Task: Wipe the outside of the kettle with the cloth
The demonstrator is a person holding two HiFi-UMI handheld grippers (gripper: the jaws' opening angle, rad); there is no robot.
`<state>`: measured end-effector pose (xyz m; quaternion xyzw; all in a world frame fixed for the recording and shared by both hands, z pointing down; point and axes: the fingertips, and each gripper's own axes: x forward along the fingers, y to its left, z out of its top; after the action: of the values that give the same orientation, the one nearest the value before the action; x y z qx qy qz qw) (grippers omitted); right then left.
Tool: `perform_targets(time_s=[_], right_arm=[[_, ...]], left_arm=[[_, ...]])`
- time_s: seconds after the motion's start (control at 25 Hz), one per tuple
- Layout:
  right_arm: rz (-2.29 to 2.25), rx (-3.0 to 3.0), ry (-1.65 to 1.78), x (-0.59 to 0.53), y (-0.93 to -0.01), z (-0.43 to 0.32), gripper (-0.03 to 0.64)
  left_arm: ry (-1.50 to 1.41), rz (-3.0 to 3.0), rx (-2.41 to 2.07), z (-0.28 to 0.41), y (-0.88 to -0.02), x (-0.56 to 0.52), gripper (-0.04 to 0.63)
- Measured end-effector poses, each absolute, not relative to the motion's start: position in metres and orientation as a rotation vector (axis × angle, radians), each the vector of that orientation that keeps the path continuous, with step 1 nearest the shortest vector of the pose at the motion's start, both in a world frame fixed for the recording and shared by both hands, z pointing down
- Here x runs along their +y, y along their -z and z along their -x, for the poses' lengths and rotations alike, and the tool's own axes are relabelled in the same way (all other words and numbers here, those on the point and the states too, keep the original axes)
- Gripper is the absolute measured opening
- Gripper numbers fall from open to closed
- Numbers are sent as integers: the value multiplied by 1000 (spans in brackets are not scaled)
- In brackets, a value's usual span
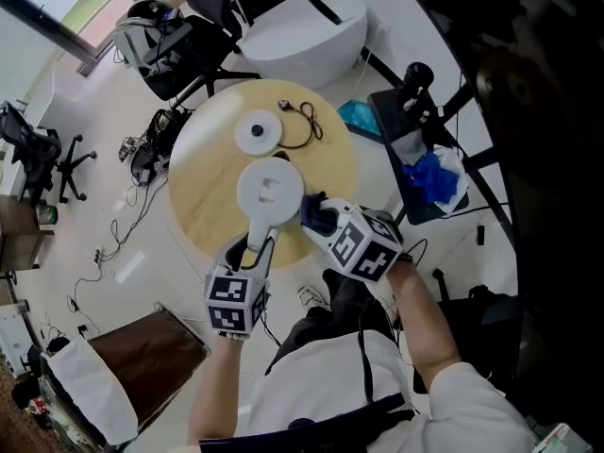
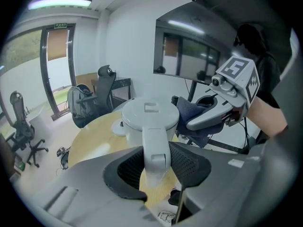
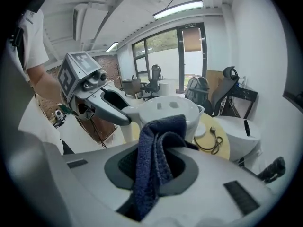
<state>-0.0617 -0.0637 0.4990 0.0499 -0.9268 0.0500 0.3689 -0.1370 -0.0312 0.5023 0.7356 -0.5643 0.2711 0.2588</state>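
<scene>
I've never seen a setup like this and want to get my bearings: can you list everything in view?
kettle: one, white, over the table's near side, off its base
kettle base: one, white, round, on the table past the kettle
cord: one, dark, looped on the table beside the base
cloth: one, dark blue, beside the kettle
table: one, round, light wood
office chairs: at least two, black, on the floor beyond the table
board: one, brown, low at the left
left gripper: one, grey, jaws shut on the kettle's handle
right gripper: one, grey, jaws shut on the cloth
</scene>
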Motion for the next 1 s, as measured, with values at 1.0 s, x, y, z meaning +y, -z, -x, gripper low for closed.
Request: perform_targets(time_s=[1.0], right_arm=[[-176, -2215, -748, -49, -700, 66, 71]], left_arm=[[-647, -1870, -1583, 115, -504, -38, 167]])
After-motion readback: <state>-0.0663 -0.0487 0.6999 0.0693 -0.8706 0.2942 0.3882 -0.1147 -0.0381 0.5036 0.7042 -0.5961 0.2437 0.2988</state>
